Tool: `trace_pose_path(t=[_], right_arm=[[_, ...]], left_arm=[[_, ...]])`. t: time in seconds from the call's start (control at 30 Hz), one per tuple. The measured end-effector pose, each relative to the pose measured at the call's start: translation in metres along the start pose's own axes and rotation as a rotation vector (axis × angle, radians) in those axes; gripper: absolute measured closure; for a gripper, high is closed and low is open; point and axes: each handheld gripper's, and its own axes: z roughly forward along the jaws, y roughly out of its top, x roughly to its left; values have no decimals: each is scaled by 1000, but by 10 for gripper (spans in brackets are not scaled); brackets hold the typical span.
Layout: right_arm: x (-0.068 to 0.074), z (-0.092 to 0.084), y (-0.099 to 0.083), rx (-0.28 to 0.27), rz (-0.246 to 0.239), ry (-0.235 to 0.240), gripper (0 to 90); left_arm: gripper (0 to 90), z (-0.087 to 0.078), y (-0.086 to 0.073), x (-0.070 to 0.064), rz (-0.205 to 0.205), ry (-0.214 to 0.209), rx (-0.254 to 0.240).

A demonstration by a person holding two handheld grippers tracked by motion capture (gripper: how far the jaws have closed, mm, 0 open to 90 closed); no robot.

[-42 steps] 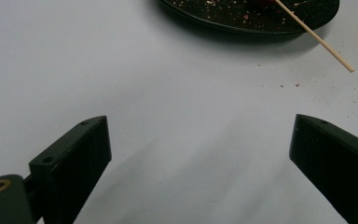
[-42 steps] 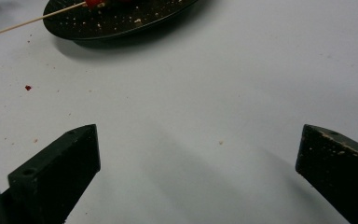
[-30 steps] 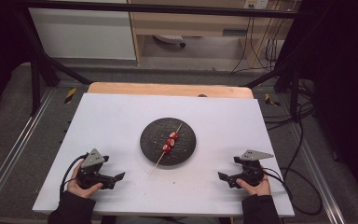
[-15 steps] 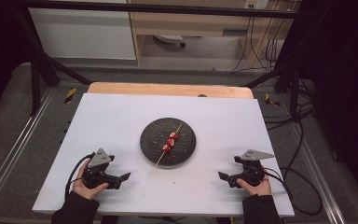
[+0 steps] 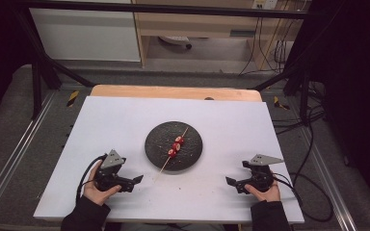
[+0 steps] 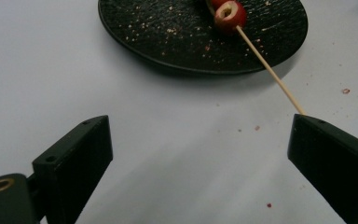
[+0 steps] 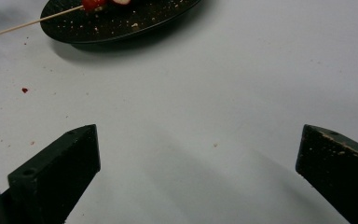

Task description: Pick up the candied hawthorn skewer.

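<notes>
Left tongs [image 5: 136,180] (jaws spread wide) sit just short of the skewer [image 6: 266,67]; right tongs [image 5: 230,182] also gape apart.

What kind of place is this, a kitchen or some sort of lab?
Probably a lab or recording setup, not a kitchen: a white table ringed by a black metal frame, loose cables on the floor, and one black plate holding a fruit skewer.

left tongs [image 5: 134,182]: jaws wide apart, gripped by a hand
right tongs [image 5: 232,182]: jaws wide apart, well apart from left tongs
</notes>
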Motion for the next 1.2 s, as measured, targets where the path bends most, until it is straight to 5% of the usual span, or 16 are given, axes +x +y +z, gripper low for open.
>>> trace_pose_path(t=[0.63,1.2], right_arm=[[0,0,0,6,0,-4,6],[0,1,0,6,4,-4,7]], left_arm=[[91,30,48,-25,5,3,35],[403,68,72,-46,6,30,146]])
